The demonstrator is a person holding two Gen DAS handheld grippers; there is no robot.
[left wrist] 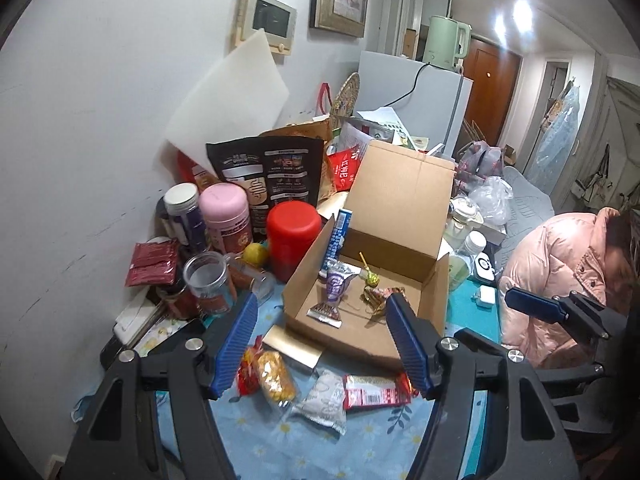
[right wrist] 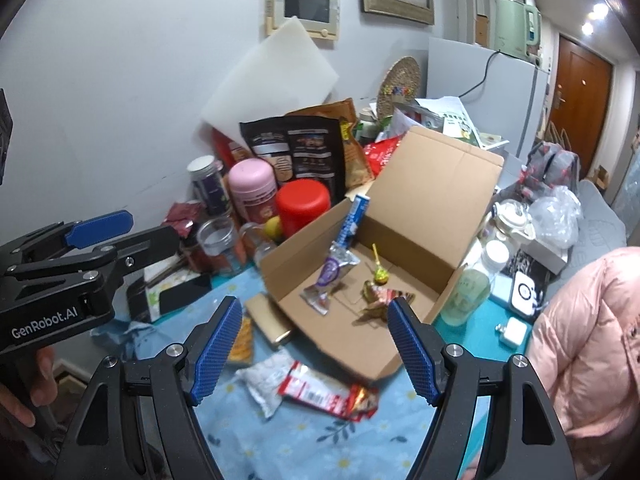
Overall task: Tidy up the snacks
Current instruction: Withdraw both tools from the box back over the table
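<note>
Both grippers hang above the blue flowery cloth (left wrist: 380, 432) with nothing in them. The left gripper (left wrist: 322, 344) has its jaws wide apart, and so does the right gripper (right wrist: 312, 350). The cardboard box (left wrist: 400, 200) sits in the middle with its lid up. Inside lie a purple snack (left wrist: 335, 286), a lollipop (left wrist: 370, 278) and a blue tube (left wrist: 338, 236) leaning on the left wall. Near the box, on the cloth, lie a yellow snack bag (left wrist: 274, 378), a white packet (left wrist: 324, 400) and a red wrapper (left wrist: 376, 390)

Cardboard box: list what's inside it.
Inside the cardboard box: a blue stick pack, purple-silver wrapper, yellow lollipop and gold-red candies. The near wall hides the front floor.
</note>
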